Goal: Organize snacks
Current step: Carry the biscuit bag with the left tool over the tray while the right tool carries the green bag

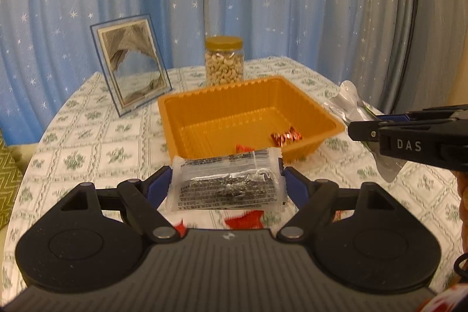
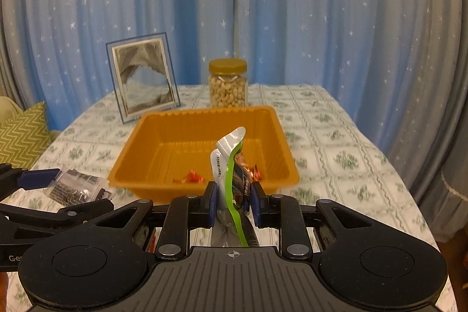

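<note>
An orange plastic tray (image 1: 204,107) (image 2: 163,136) sits mid-table with red-wrapped candies (image 1: 285,136) (image 2: 193,177) inside. My left gripper (image 1: 226,180) is shut on a clear packet of dark snack (image 1: 226,183), held just in front of the tray's near rim; the packet also shows in the right wrist view (image 2: 77,186). My right gripper (image 2: 232,195) is shut on a silver and green pouch (image 2: 231,165), held upright before the tray's near edge. In the left wrist view the right gripper (image 1: 362,130) and pouch (image 1: 348,101) are at the tray's right.
A jar of cashews with a gold lid (image 1: 224,60) (image 2: 228,84) stands behind the tray. A framed picture (image 1: 131,66) (image 2: 143,75) leans at back left. Red wrappers (image 1: 245,220) lie on the floral tablecloth (image 1: 87,142) below my left gripper. Blue curtains hang behind.
</note>
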`<move>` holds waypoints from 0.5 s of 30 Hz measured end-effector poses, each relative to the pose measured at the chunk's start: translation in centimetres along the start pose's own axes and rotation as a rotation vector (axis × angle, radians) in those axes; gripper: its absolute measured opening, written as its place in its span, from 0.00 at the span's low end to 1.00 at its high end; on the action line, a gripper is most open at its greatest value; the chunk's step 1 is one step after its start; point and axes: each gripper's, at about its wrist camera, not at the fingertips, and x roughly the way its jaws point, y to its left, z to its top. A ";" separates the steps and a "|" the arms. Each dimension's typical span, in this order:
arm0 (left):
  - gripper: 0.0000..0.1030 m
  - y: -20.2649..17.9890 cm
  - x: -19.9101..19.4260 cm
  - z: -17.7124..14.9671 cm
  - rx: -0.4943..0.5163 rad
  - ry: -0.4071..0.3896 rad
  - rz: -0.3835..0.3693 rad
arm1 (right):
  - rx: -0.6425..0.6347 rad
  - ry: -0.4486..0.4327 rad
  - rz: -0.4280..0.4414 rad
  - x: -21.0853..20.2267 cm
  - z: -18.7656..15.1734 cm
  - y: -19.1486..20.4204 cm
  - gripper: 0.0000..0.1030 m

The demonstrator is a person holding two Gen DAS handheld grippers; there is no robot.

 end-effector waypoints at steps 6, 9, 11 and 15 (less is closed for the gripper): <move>0.78 0.3 2.4 2.1 0.013 -0.012 -0.007 | 0.020 -0.005 0.013 2.2 2.0 -0.9 0.23; 0.78 0.4 3.7 3.0 0.013 -0.016 -0.007 | 0.029 -0.004 0.021 3.2 2.9 -1.1 0.23; 0.78 0.5 4.6 3.6 0.013 -0.016 -0.009 | 0.032 -0.004 0.028 4.0 3.4 -1.3 0.23; 0.78 0.7 6.5 4.5 0.015 -0.017 -0.011 | 0.034 -0.003 0.037 5.7 4.3 -1.6 0.23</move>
